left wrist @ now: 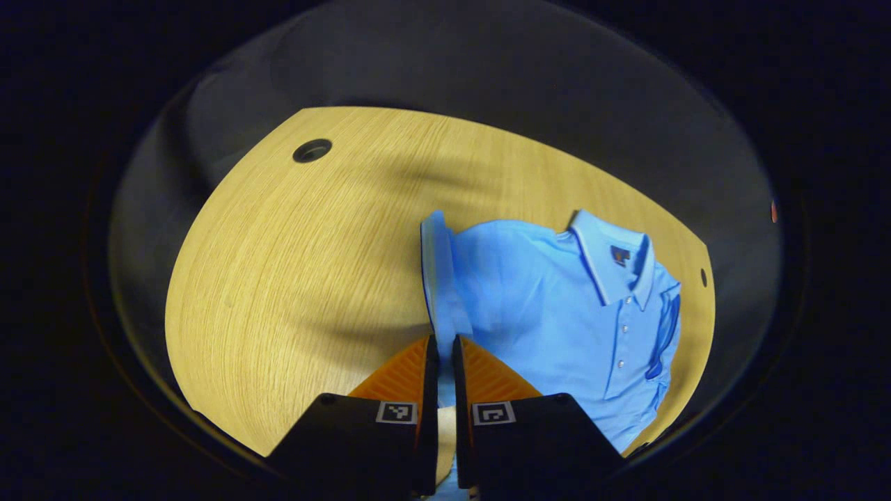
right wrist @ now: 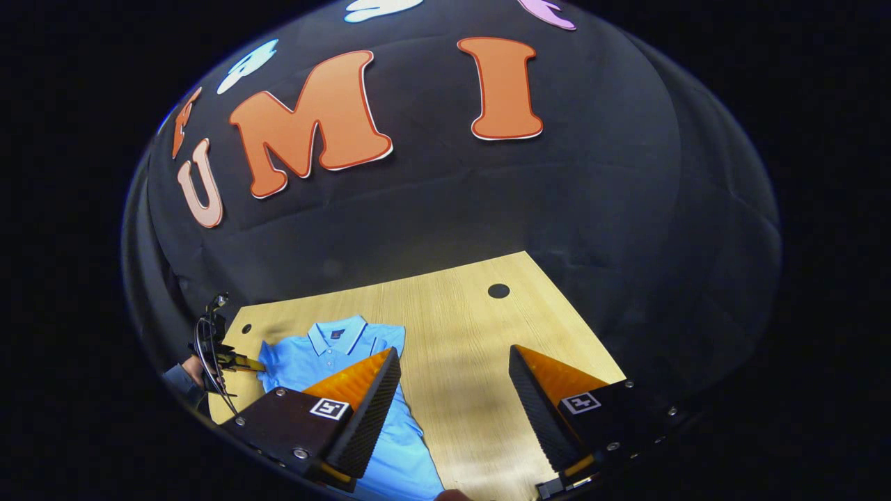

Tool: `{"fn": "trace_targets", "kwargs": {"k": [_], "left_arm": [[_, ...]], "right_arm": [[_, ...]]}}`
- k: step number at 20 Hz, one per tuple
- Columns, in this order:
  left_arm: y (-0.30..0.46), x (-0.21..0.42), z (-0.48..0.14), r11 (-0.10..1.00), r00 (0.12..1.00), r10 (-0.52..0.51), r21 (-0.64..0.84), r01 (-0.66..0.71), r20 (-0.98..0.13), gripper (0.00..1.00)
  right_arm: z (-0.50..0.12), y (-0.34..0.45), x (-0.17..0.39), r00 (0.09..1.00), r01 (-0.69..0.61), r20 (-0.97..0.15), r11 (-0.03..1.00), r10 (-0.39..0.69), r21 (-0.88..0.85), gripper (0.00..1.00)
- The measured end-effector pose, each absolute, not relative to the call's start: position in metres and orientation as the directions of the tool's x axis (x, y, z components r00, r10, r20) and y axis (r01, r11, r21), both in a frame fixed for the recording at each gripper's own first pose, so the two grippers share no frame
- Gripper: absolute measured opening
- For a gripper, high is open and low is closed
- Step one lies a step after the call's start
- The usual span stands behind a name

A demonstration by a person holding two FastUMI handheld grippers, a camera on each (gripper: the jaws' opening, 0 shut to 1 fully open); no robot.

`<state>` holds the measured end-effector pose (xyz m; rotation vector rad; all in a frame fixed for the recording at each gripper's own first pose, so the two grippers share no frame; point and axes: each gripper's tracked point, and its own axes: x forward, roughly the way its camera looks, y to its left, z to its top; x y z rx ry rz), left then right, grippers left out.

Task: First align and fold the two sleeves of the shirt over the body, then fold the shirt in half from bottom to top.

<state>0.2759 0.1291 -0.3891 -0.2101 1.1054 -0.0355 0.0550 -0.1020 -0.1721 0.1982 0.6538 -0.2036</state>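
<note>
A light blue polo shirt (left wrist: 557,313) lies face up on the wooden table (left wrist: 292,264), collar (left wrist: 612,254) toward the far side. My left gripper (left wrist: 445,342) is shut on the near sleeve (left wrist: 438,278), whose fabric runs up from between the fingers and stands lifted along the shirt's left edge. The other sleeve (left wrist: 667,327) lies folded onto the body. In the right gripper view, the shirt (right wrist: 327,358) is at lower left, partly behind my left finger. My right gripper (right wrist: 454,355) hangs open above bare table beside it. The left gripper (right wrist: 226,358) shows at the shirt's far edge.
Round cable holes sit in the tabletop (left wrist: 312,149) (right wrist: 498,290), with a smaller hole (left wrist: 703,277) near the shirt. Black cloth walls close in behind the table. A sleeved hand (right wrist: 182,379) holds the left gripper. Bare wood stretches left of the shirt in the left gripper view.
</note>
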Motion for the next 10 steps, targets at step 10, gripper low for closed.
{"fn": "trace_targets", "kwargs": {"k": [10], "left_arm": [[0.036,0.28,-0.364,0.949,0.455,-0.314,-0.261,0.176,-0.833,0.23]], "right_arm": [[-0.181,-0.087,0.024,0.751,0.288,-0.644,0.949,-0.142,0.126,0.95]]}}
